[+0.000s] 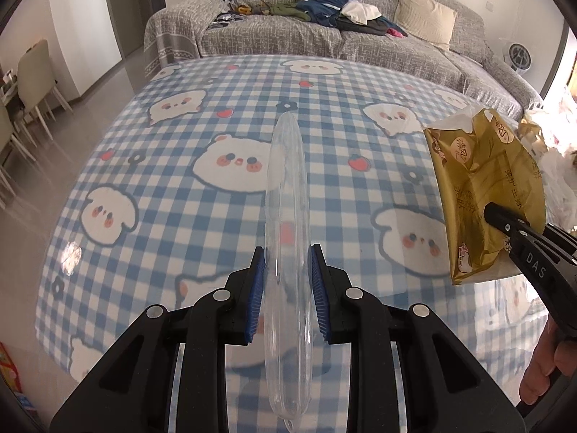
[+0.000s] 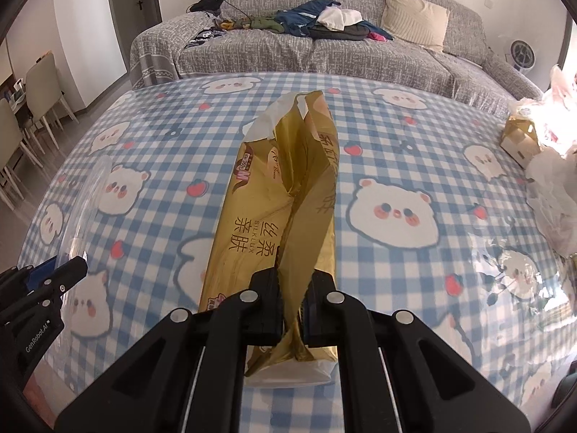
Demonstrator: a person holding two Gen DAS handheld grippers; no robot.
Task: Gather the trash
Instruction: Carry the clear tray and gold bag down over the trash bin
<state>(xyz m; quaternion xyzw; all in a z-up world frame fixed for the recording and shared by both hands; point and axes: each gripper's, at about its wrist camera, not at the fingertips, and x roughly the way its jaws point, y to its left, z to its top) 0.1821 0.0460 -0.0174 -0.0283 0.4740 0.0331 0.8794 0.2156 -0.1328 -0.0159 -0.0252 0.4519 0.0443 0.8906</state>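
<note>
**Mei:** Nearest the lens in the left wrist view was the left gripper (image 1: 286,288), its blue-padded jaws clenched on a clear plastic lid (image 1: 286,195) held edge-on, running up the middle of the frame.

**Tao:** And the other one?

**Mei:** Same story. The right gripper (image 2: 291,310) had its jaws pinched on a fold of the gold tissue pack (image 2: 285,195), at the pack's near end, low in the frame. White tissue poked from the torn far end, and I'd say the pack was lifted off the counter (image 2: 396,166), though that's hard to be sure of.

**Tao:** So which step was that?

**Mei:** Carrying, I'd judge. Both pieces of trash were already picked up and neither had been dropped anywhere. No bin showed in either view.

**Tao:** What about that pile at the right edge?

**Mei:** White plastic bags (image 2: 551,187) and a small gold box (image 2: 521,140) lay there on the checked cloth. The next move probably called for bringing both loads to wherever the trash was being gathered, then letting go.

**Tao:** Pose?

**Mei:** Both grippers were level, side by side, aimed across the counter towards the sofa (image 2: 324,47). From the left view, the right gripper reached in from the lower right, with the person's hand (image 1: 548,371) just behind it.
</note>
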